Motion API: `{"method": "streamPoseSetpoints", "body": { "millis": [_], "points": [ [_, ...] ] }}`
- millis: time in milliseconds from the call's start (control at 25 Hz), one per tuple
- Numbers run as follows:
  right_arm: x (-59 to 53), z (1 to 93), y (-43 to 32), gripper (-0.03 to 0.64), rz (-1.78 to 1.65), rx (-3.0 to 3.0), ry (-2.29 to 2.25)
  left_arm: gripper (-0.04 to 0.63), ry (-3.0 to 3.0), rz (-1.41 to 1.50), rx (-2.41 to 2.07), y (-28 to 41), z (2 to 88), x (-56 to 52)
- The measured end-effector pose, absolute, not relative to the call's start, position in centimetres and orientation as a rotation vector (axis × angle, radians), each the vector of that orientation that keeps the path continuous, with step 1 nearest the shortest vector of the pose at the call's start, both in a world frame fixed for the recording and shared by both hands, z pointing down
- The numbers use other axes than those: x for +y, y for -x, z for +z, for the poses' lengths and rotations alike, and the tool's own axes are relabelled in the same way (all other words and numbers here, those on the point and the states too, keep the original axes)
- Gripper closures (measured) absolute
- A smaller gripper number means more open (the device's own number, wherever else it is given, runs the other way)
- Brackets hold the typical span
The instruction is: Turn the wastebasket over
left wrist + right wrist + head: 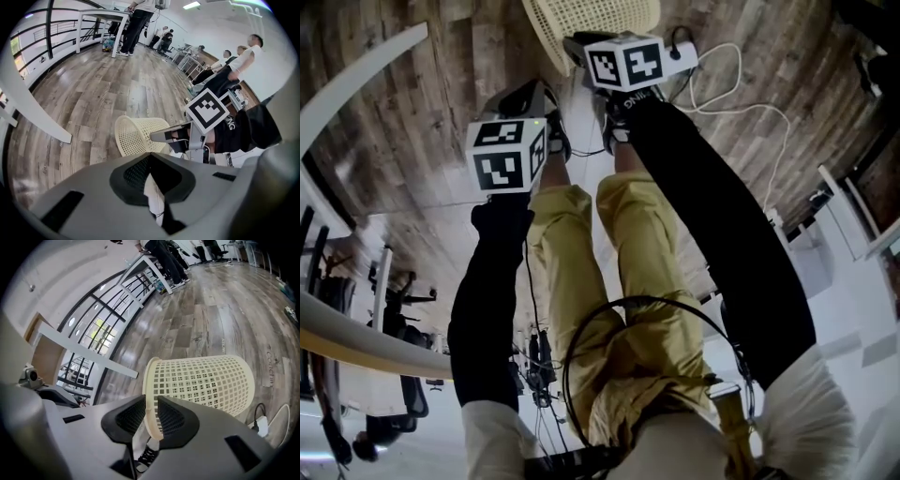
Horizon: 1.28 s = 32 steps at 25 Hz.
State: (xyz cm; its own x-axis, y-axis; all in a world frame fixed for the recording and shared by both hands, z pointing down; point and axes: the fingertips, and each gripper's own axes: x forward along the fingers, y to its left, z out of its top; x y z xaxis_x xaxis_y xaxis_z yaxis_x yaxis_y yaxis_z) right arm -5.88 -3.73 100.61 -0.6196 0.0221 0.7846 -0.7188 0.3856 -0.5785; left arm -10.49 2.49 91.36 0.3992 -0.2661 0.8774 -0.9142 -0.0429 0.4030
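Observation:
A cream mesh wastebasket [592, 17] lies on its side on the wooden floor, just beyond the person's feet. In the right gripper view the wastebasket [206, 380] points its open mouth toward me, and its rim stands between the two dark pads of my right gripper [151, 413]. I see no squeeze on the rim. From the head view the right gripper [581, 47] reaches the basket's edge. My left gripper [530, 98] hangs closer in, left of the basket and apart from it. Its jaws [150, 154] meet at the tips with nothing in them. The left gripper view shows the basket [136, 133] ahead with the right gripper [161, 136] at it.
A white cable [741, 103] loops on the floor right of the basket, with a power strip [260, 425] nearby. A white table beam [356, 80] crosses at the left. A black railing [108, 310] lines the floor's edge. People stand by a far table [133, 23].

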Motion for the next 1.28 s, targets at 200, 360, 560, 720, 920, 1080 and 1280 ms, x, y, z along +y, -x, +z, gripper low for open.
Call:
{"method": "streamPoseSetpoints", "body": {
  "millis": [200,360,560,720,920,1080,1280],
  "points": [
    [-4.9,100.3,4.8,0.540,1.307,-1.933,-0.638,0.594,-1.577,0.747,-1.068,10.2,91.3,2.5],
    [-5.6,100.0,3.9,0.540,1.288,-1.947,-0.668,0.594,-1.585,0.760,-1.055,10.2,91.5,2.6],
    [-6.4,98.8,2.8,0.541,1.210,-1.959,-0.707,0.594,-1.597,0.775,-1.047,9.9,90.9,2.6],
    [-5.9,95.7,2.7,0.592,1.141,-1.989,-0.664,0.594,-1.622,0.795,-1.021,9.1,89.2,2.9],
    [-4.5,91.2,2.4,0.595,1.022,-2.033,-0.573,0.594,-1.689,0.833,-0.964,7.4,86.3,3.1],
    [-4.7,85.8,1.6,0.595,0.957,-2.084,-0.587,0.594,-1.727,0.819,-0.968,6.3,82.8,2.2],
    [-4.6,75.5,1.3,0.595,0.844,-2.183,-0.594,0.594,-1.832,0.839,-0.919,5.5,75.0,1.9]
  ]
}}
